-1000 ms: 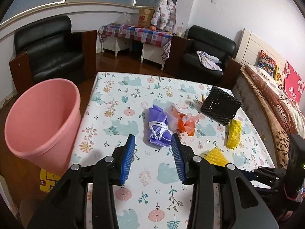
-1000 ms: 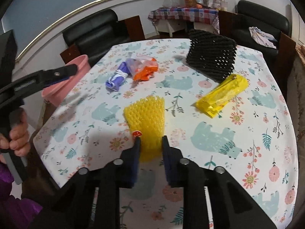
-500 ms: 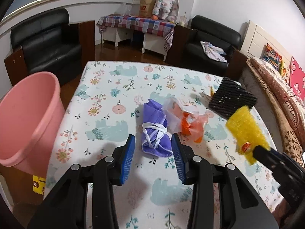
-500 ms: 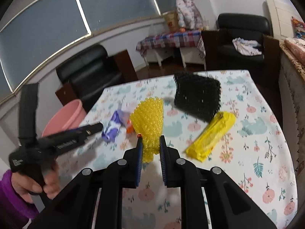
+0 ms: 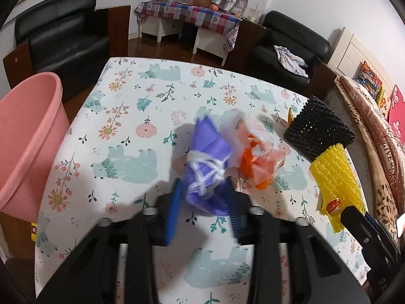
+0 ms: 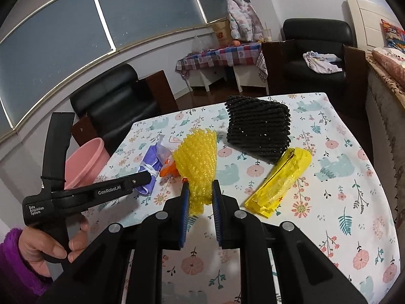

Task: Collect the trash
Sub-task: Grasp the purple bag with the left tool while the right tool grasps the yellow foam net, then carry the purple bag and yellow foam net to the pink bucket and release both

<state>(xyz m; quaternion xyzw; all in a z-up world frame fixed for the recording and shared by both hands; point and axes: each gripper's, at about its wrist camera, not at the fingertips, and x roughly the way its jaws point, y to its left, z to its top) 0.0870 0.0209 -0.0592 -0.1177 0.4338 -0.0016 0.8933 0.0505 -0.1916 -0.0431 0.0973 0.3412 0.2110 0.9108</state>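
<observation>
My left gripper (image 5: 203, 190) has its jaws around the near end of a purple bag tied with white string (image 5: 206, 163) that lies on the floral tablecloth (image 5: 131, 131); the jaws look closed on it, with motion blur. My right gripper (image 6: 200, 190) is shut on a yellow foam net (image 6: 198, 162) and holds it above the table; the net also shows in the left wrist view (image 5: 336, 174). A clear and orange plastic bag (image 5: 255, 152) lies right of the purple bag. A pink bin (image 5: 22, 141) stands off the table's left edge.
A black foam net (image 6: 258, 131) and a yellow plastic bag (image 6: 281, 179) lie on the right half of the table. Black armchairs (image 5: 60, 33) stand behind the table, a bed (image 5: 379, 131) along its right side.
My left gripper has moved forward and closed around the purple bag. My right gripper has carried the yellow net a little to the left, still lifted.
</observation>
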